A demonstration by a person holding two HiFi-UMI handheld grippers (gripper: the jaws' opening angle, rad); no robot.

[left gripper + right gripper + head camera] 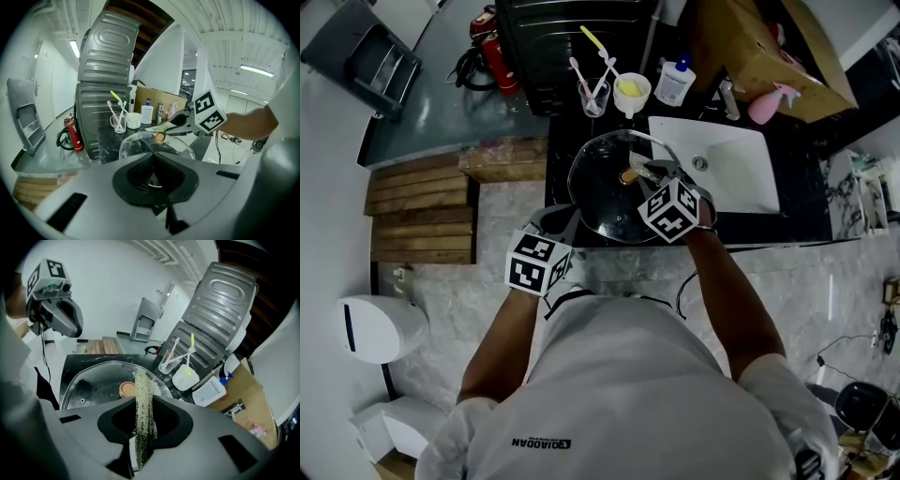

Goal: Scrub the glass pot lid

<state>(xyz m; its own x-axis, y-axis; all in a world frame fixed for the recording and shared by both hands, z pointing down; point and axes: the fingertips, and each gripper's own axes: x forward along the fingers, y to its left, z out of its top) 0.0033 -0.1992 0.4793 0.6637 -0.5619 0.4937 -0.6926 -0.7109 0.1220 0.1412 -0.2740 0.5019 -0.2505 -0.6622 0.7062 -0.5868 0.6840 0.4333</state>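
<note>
The lid (600, 199) lies on the black counter (558, 187) right in front of the person, just left of the white sink (741, 178). Its coppery knob (628, 175) sits in the middle of the glass.

The left gripper (570, 217) comes in at the near left edge, with its jaws pressed tight together on the rim. The right gripper (656, 178) reaches over the lid from the sink side, tilted downward. Its jaws are clamped on a yellow-green pad (143, 408) held on edge. The pad's free end pokes out just beside the knob; from here I cannot tell whether it touches the glass.

Behind the lid, by the back of the counter, stand a clear cup (593, 97) with toothbrushes, a white cup (631, 94) and a bottle (675, 82) with a blue cap. A pink sprayer (769, 103) stands behind the sink, in front of a cardboard box (759, 47). Wooden boards (422, 211) lie off to the left of the counter.
</note>
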